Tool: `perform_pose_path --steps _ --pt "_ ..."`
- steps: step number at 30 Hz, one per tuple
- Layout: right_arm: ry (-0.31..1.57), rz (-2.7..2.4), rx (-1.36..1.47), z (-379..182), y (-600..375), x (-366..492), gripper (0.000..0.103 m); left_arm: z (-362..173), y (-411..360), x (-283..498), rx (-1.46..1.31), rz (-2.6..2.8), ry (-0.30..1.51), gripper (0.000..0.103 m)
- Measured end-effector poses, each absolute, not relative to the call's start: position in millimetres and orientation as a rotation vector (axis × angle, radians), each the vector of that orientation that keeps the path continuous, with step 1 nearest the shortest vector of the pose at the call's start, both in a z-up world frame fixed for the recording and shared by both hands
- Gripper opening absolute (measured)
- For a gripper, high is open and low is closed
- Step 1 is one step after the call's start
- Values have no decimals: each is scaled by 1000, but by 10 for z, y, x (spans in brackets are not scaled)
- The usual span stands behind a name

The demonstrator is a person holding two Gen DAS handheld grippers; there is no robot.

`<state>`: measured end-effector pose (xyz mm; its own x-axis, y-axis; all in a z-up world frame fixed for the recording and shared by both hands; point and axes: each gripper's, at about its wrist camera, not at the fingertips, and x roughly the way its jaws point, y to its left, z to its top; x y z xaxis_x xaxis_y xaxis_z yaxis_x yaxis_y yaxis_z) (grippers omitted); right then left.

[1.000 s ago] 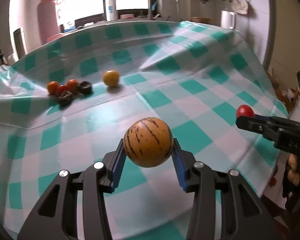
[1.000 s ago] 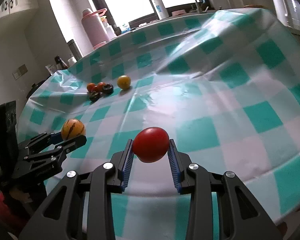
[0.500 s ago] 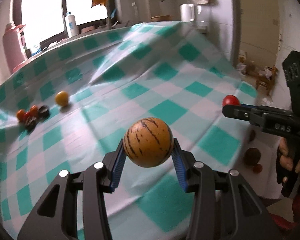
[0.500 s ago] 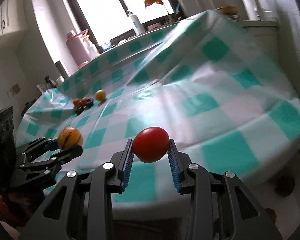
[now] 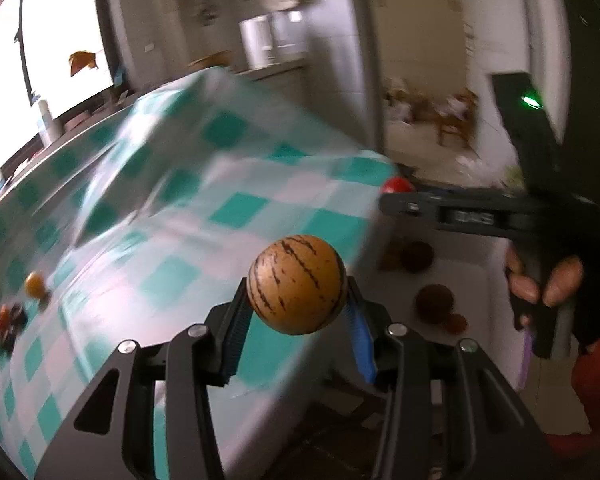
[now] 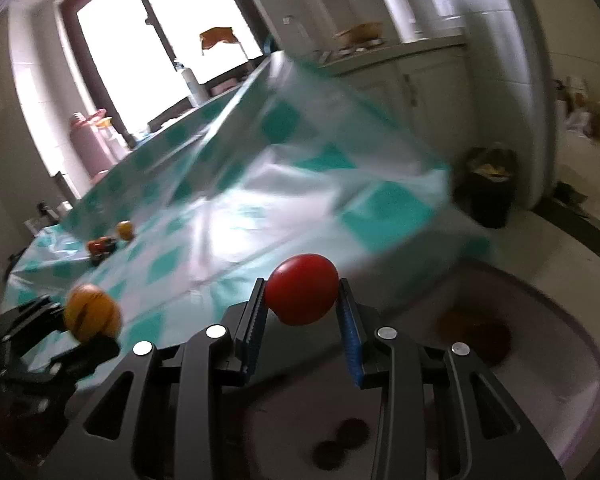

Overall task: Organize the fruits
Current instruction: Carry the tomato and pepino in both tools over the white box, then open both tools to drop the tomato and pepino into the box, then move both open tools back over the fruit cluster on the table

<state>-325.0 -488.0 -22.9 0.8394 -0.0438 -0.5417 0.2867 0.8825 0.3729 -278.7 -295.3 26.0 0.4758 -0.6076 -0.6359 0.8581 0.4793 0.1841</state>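
Fruit sits in a small cluster near the left edge of the table [image 5: 236, 208], which wears a teal-and-white checked cloth: a yellow-orange fruit [image 5: 35, 284] and, just beside it, a few red and dark pieces [image 5: 4, 322] (too blurred to count). Further right, past the table's right edge, the left gripper [image 5: 298, 312] pinches a round tan fruit with dark stripes [image 5: 297, 284] between its blue-padded fingers [image 5: 361, 340], holding it in the air. Right again and lower, a pale tub [image 6: 560, 384] on the floor holds several dark brown fruits [image 5: 434, 303] and a small reddish one. Above the tub, the right gripper [image 6: 302, 312] is clamped on a red tomato [image 6: 302, 289], which pokes out beyond the table's corner in the left wrist view. At the far right, a person's hand [image 5: 544, 280] grips that gripper's black handle, beside a red sleeve.
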Motion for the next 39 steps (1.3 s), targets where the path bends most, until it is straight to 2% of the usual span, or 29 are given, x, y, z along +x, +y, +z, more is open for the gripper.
perform_pose_path --steps 9,15,21,31,32,33,35,36,39 --pt "798 -439 327 -777 -5223 -3198 35 -265 -3607 -3297 737 -1141 590 45" --pt "1033 -457 200 -1243 -5299 -2847 35 -908 -4048 -3198 790 -1192 853 45" --pt "1177 -412 140 -1630 -5308 -2505 35 -1384 -4266 -3169 880 -1199 972 45" --pt "1244 -414 201 -1976 -5388 -2467 38 -1641 -4295 -3191 903 -1216 1045 46" --pt "1236 -417 211 -1958 -5402 -2494 39 -1635 -4282 -3200 901 -1225 1040 54" --pt "1224 -422 221 -1916 -5426 -2532 44 -1607 -4276 -3195 895 -1229 1022 69" --pt "1197 -433 246 -1831 -5463 -2584 57 -1504 -4234 -3182 874 -1238 959 80" --pt "1175 -443 269 -1761 -5493 -2625 65 -1427 -4203 -3192 863 -1245 917 82" --pt "1131 -476 299 -1577 -5555 -2750 73 -1236 -4086 -3247 845 -1259 821 91"
